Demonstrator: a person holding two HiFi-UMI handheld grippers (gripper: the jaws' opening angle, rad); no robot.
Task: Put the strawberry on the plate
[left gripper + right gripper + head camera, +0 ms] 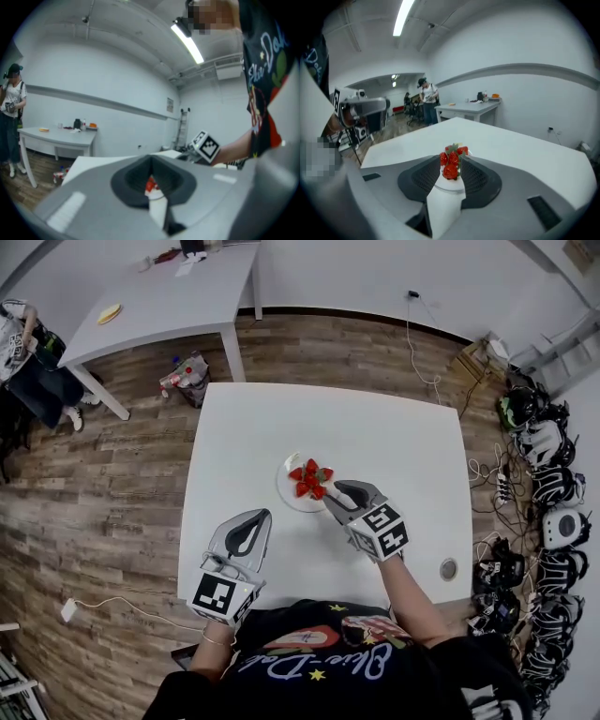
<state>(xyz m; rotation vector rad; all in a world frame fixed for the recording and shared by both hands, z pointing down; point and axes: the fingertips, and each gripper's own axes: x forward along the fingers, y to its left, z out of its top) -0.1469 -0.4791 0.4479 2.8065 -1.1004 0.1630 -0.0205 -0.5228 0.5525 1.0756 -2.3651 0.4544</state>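
Observation:
A small white plate (286,493) sits at the middle of the white table (394,446) with three red strawberries (310,480) on it. My right gripper (333,489) reaches in from the right, its tips at the plate's rim. In the right gripper view its jaws stand a little apart, and the nearest strawberry (450,170) lies on the plate (451,184) in the gap between them. My left gripper (262,515) rests low at the near left, shut and empty. Through its hollow (151,159) I see a bit of red strawberry (150,186).
A round grey disc (449,569) lies near the table's front right corner. A second white table (159,296) stands at the back left, with a person (19,343) beside it. Cables and headsets (544,493) crowd the floor on the right.

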